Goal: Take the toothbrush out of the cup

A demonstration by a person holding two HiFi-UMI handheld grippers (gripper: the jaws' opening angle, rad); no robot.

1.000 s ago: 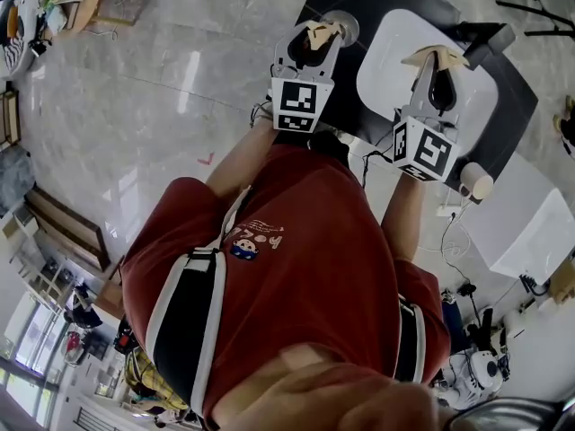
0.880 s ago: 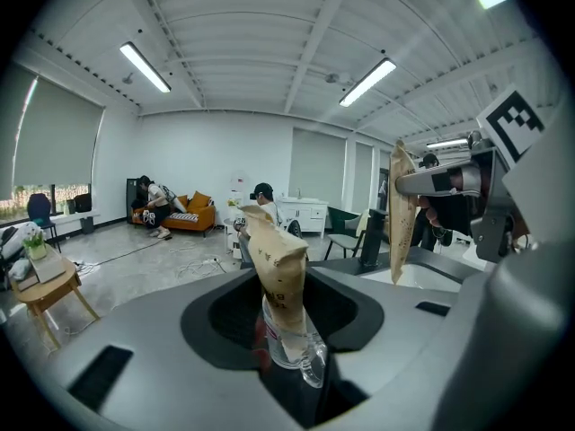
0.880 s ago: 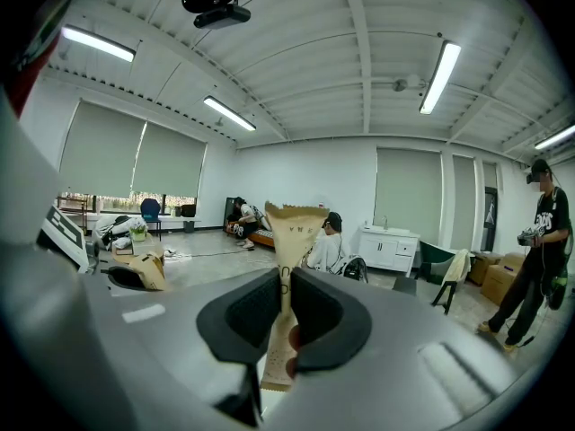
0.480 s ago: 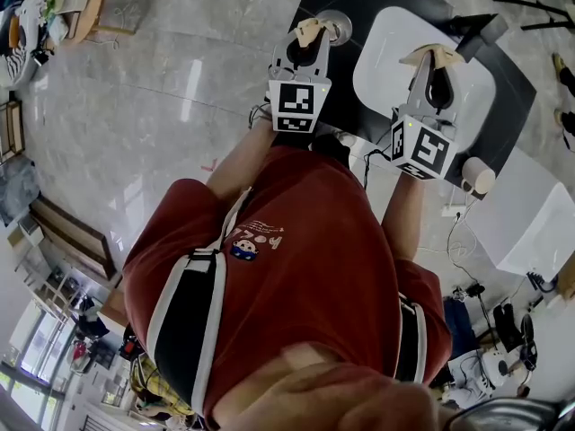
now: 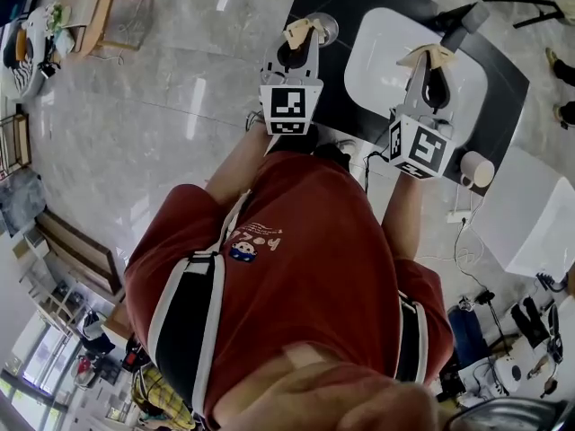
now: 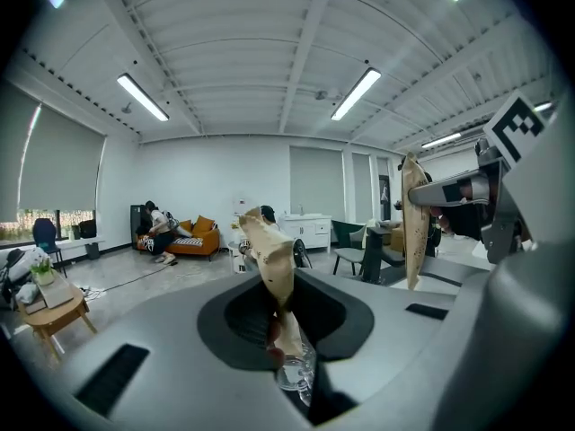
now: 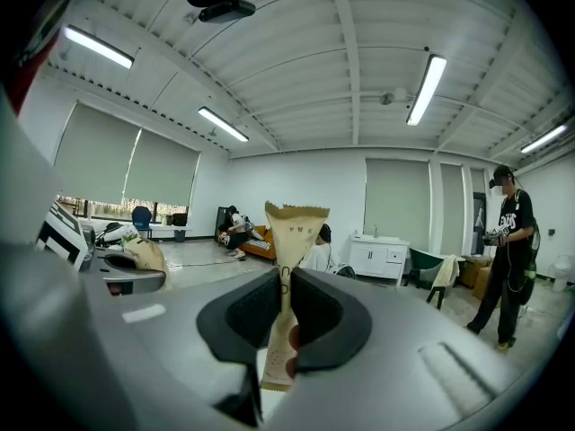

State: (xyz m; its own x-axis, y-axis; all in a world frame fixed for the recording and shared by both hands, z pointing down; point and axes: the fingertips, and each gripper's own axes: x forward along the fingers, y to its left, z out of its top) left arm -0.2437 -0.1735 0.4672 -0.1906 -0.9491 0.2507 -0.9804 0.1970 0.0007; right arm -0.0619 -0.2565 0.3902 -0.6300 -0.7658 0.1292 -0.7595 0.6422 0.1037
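Left gripper jaws have just been closing and I'm now pinching the clear cup rim, far left of the basin. Right gripper is pressed together, empty. I can't spot the toothbrush, so I'm steadying the cup first.

A: Where are the grippers?
B: Upper middle of the frame. The left gripper has just been closing on a tan packet beside the cup (at the edge of the black table).
A: And the right gripper?
B: Clamped on another tan packet, over the white tray
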